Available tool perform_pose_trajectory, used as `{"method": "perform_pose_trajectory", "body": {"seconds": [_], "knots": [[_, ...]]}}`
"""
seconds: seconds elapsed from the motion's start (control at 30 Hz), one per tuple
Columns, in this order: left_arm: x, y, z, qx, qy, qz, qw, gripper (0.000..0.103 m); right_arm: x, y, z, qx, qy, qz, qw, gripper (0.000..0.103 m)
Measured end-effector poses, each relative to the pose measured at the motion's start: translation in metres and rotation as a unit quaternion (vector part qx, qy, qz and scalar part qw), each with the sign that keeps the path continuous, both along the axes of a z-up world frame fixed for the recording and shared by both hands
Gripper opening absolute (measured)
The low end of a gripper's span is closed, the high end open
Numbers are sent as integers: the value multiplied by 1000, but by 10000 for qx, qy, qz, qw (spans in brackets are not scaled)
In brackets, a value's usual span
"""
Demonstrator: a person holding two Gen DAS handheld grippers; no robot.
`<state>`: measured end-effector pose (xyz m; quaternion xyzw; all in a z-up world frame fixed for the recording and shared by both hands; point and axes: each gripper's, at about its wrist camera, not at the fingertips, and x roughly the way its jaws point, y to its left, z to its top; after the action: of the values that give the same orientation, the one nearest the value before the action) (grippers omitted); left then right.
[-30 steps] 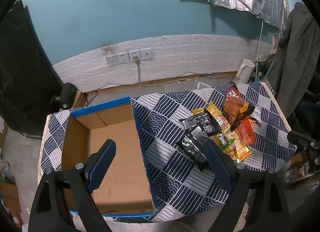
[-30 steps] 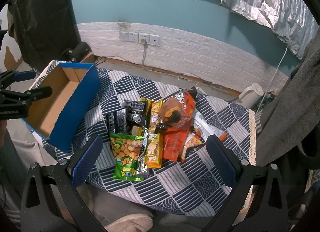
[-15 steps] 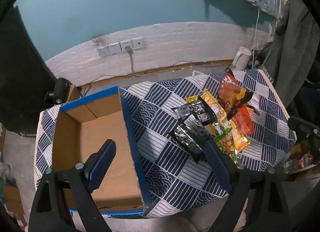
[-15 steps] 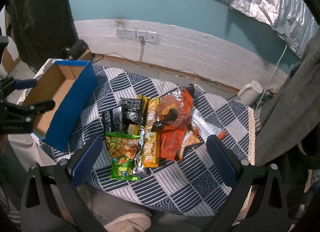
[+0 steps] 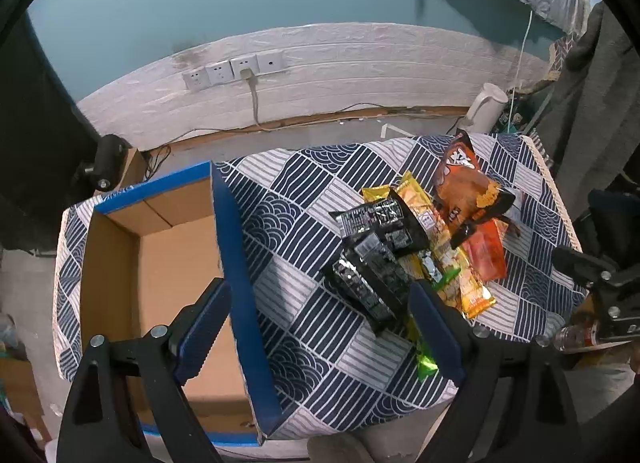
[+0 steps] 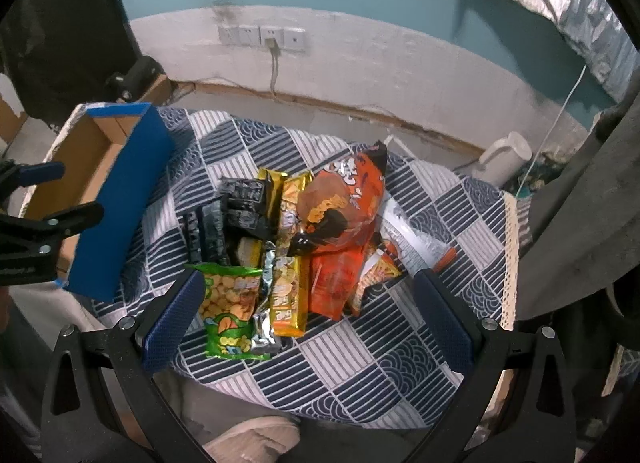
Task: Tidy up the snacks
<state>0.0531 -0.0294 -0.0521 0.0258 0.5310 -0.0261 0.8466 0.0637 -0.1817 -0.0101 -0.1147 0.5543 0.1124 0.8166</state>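
A pile of snack packs lies on the patterned tablecloth (image 6: 360,339): a green pack (image 6: 230,303), yellow bars (image 6: 290,263), black packs (image 6: 240,207) and a big orange bag (image 6: 340,203). The pile also shows in the left wrist view, with black packs (image 5: 372,259) and the orange bag (image 5: 468,191). An open cardboard box with blue sides (image 5: 168,263) stands at the table's left (image 6: 120,199). My left gripper (image 5: 320,327) is open and empty above the box's right wall. My right gripper (image 6: 308,315) is open and empty above the pile's near edge.
A white kettle (image 6: 506,157) stands on the floor behind the table. Wall sockets with a cable (image 5: 234,71) are on the far wall. A grey cloth (image 6: 592,199) hangs at the right. The table's near edge is just below my grippers.
Both grippers have moved closer to the table and the snack pile. The left gripper has shifted right, from over the box to over its right wall. Both stay open.
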Motion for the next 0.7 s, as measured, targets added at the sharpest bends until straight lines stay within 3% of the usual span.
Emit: {"method": "perform_pose_trajectory", "body": {"seconds": [0.17,0.33,0.5,0.63,0.7], "knots": [[23,-7,-8,24,217,-107,9997,92,25,-2,-16,35,309,-165,9994,101],[49,-10,-19,203,186,-64,9996,92,57,-4,-26,80,392,-392,9984,101],[74,-8,-33,118,362,90,9992,92,88,-10,-43,-19,552,-649,9964,101],[86,-17,-41,464,379,-84,9982,92,111,-20,-65,82,894,-955,9914,101],[91,-20,-47,451,486,-143,9977,92,119,-22,-76,84,1023,-1089,9887,101]]}}
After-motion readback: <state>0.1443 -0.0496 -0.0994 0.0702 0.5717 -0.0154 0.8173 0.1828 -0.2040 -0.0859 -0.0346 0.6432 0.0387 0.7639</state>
